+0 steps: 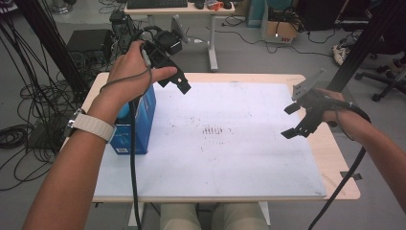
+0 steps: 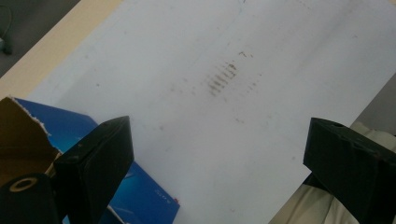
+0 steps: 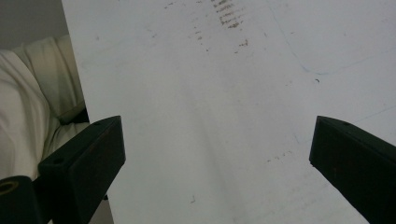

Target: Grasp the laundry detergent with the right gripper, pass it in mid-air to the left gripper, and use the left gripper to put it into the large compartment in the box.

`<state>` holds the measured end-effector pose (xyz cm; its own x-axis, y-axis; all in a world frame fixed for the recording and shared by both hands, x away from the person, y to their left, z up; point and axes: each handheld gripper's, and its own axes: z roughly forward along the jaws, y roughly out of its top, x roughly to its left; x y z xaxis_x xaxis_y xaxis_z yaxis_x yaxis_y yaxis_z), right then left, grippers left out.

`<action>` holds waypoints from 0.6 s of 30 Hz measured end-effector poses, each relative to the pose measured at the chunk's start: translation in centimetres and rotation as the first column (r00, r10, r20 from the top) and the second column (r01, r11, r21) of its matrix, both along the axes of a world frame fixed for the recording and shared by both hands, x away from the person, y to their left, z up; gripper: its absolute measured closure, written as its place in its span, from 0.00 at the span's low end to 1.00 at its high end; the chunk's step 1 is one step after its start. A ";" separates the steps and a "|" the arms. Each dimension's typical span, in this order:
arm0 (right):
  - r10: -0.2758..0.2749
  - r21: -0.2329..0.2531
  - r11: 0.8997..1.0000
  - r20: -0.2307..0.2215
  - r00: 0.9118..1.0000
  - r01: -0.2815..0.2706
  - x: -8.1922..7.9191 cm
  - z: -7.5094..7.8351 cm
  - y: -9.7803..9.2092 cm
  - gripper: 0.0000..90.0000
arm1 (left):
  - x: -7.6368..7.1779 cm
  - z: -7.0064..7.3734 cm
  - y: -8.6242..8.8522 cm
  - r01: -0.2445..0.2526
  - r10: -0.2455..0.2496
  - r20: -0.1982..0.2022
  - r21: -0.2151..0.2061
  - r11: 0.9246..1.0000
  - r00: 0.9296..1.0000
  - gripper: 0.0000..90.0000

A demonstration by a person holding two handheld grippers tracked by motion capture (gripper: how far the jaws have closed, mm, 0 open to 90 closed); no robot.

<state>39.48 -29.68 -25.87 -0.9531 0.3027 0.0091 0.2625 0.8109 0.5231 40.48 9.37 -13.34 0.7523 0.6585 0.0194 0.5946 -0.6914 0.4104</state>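
A blue carton [image 1: 141,125] stands upright on the left side of the white board [image 1: 239,158]. In the left gripper view the blue carton [image 2: 144,198] has a torn-open top with brown cardboard inside, below my left jaw. My left gripper [image 1: 174,85] hangs in the air above and to the right of the carton, open and empty. In its own view the left gripper [image 2: 217,140] looks down on the bare board [image 2: 196,60]. My right gripper [image 1: 290,120] hovers over the board's right edge, open, with nothing between its jaws. The right gripper [image 3: 215,140] faces the bare board [image 3: 196,102].
The board lies on a light wooden table [image 1: 342,163]. Brownish smudges [image 1: 213,130] mark the board's middle. The person's knees in beige trousers [image 1: 213,218] sit at the front edge. Behind the table are a desk [image 1: 167,10], cables [image 1: 28,105] and a chair base [image 1: 383,81].
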 end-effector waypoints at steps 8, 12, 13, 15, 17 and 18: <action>-0.009 0.033 0.999 0.005 1.000 0.009 -0.1 -0.2 0.3 0.04 | -0.2 -1.2 -1.0 0.090 -0.090 -0.019 0.038 0.995 0.996 0.10; -0.006 0.036 0.999 0.006 1.000 0.005 -0.2 -0.3 0.3 0.04 | -0.5 -2.4 -1.7 0.137 -0.136 -0.024 0.052 0.989 0.990 0.10; -0.007 0.035 0.999 0.005 1.000 0.007 -0.2 -0.3 0.3 0.04 | -0.6 -2.7 -1.9 0.149 -0.148 -0.027 0.052 0.987 0.989 0.10; -0.003 0.038 0.999 -0.005 1.000 0.004 -0.1 -0.3 0.3 0.04 | -0.7 -3.4 -2.4 0.180 -0.178 -0.036 0.063 0.982 0.983 0.10; -0.028 0.032 0.999 -0.020 0.999 0.028 -0.3 -0.2 0.3 0.04 | -0.9 -3.8 -2.8 0.204 -0.202 -0.040 0.085 0.975 0.979 0.10; -0.051 0.020 0.998 -0.040 0.998 0.052 -0.5 -0.1 0.3 0.04 | -1.0 -4.0 -3.0 0.212 -0.209 -0.040 0.085 0.974 0.977 0.10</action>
